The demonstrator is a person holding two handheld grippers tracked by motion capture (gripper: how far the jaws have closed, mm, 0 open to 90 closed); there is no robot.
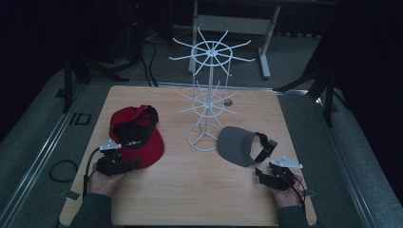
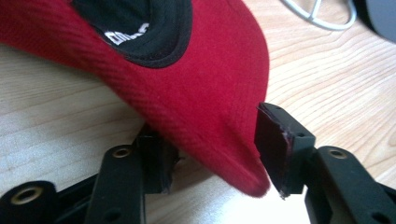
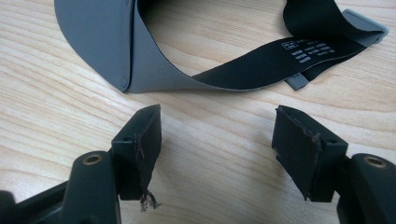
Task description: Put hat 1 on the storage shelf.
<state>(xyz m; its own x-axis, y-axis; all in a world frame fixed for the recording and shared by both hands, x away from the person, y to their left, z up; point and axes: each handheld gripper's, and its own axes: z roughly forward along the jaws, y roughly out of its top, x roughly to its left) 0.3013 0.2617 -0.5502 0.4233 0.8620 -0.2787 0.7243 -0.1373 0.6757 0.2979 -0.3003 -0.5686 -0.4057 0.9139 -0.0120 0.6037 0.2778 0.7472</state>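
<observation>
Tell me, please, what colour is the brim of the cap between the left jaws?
Red brim, clearest in the left gripper view.

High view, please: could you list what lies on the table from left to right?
Left gripper → red cap → white wire rack → grey visor → right gripper.

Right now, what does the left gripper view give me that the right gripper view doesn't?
Left gripper view: the red cap with its brim tip lying between the open jaws of the left gripper, plus part of the white rack base.

Right gripper view: the grey visor with its black strap, lying ahead of the open right gripper, apart from it.

Both: the wooden table and a pair of spread black jaws.
</observation>
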